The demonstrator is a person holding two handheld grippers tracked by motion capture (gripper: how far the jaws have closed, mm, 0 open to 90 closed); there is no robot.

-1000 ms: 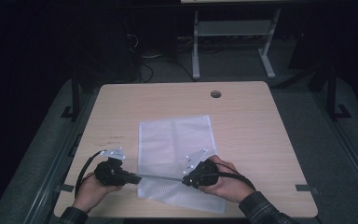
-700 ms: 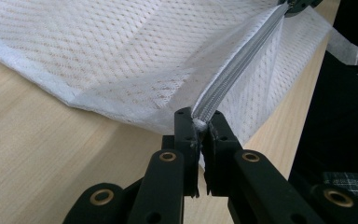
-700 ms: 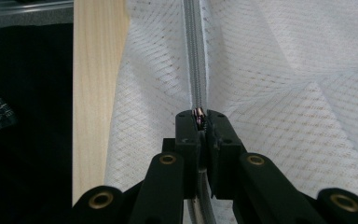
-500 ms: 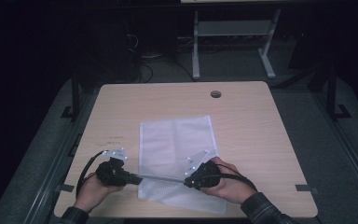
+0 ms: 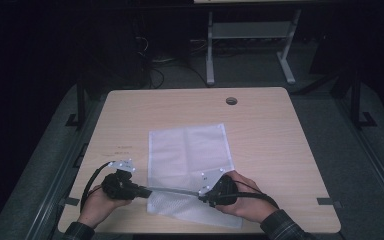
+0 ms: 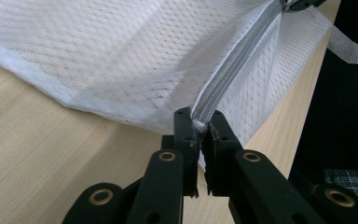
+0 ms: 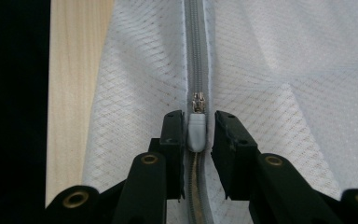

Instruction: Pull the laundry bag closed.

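Observation:
A white mesh bag point(image 5: 187, 150) lies flat on the wooden table point(image 5: 280, 130), its near edge lifted, with a grey zipper point(image 5: 172, 190) stretched taut between the two grippers. My left gripper point(image 6: 199, 116) is shut on the zipper's end at the bag's corner point(image 6: 196, 127); in the high view it is the left gripper point(image 5: 142, 190). My right gripper point(image 7: 198, 119), seen from above as the right gripper point(image 5: 202, 192), has just been opening its jaws. The grey zipper pull point(image 7: 196, 133) lies between them with a gap on each side, below the metal slider point(image 7: 198, 101).
A round cable hole point(image 5: 231, 101) sits near the table's far edge. Black cables trail from both grippers over the table's front edge. A metal stand point(image 5: 250, 45) is on the dark floor beyond the table.

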